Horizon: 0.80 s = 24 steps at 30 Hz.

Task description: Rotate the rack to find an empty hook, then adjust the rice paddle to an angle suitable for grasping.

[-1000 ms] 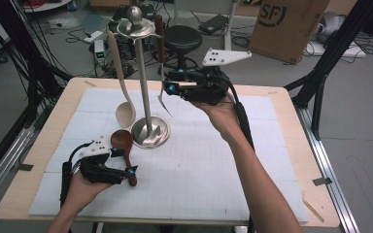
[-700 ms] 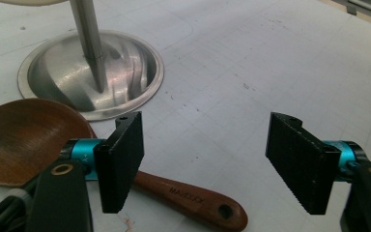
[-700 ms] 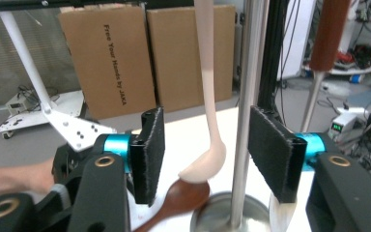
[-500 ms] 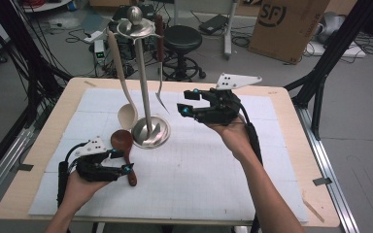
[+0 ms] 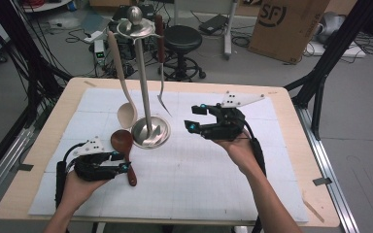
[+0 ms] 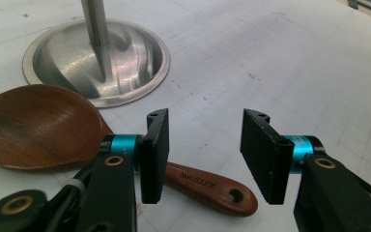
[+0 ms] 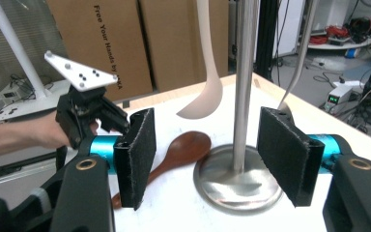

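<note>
White matting is covering the counter (image 5: pixel 272 194). Near left, the left hand-held gripper (image 5: pixel 121 162) has been closing around the wooden spoon (image 5: pixel 125 156), not yet clamping. Right hand-held gripper (image 5: pixel 194 118), released beside the fork (image 5: pixel 161 58) hanging on the rack (image 5: pixel 143 97), has been descending and opening.

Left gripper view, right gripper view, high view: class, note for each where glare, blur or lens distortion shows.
Left gripper view: streaky glare on the round polished steel stand base, while the dark brown wooden spoon is sharp, its handle lettering readable. Right gripper view: the near black tongs pads look soft. High view: even light, faint shadows, and the pale wooden table edges bow slightly.
</note>
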Motion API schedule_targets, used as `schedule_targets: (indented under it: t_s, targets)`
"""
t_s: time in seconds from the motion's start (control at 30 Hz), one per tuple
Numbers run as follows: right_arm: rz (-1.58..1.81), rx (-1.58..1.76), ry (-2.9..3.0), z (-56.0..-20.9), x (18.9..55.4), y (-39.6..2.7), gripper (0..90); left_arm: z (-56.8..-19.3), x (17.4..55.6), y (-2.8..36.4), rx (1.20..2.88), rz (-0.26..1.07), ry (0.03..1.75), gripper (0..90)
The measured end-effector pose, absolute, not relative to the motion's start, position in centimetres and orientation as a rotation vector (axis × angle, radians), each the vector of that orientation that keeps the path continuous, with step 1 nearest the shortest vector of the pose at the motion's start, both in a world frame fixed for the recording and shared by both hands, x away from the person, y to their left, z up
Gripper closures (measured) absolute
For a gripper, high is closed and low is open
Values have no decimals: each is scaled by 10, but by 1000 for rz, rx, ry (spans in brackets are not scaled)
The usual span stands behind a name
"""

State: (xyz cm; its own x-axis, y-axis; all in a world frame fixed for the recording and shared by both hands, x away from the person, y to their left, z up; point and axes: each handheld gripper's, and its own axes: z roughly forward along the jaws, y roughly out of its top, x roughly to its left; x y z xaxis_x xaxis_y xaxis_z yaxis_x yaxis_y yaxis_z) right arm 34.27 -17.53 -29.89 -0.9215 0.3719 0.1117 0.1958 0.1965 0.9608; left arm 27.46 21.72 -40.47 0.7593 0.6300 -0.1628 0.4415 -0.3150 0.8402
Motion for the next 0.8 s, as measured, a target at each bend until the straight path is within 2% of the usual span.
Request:
schedule_targets:
  t_s: [0.67,0.8]
  targets:
    - [1779,647,2338,-346,323,-199,340,-417,280,224,2019,184,835,830]
    - [1765,645,2342,-352,318,-201,336,-420,280,224,2035,182,842,861]
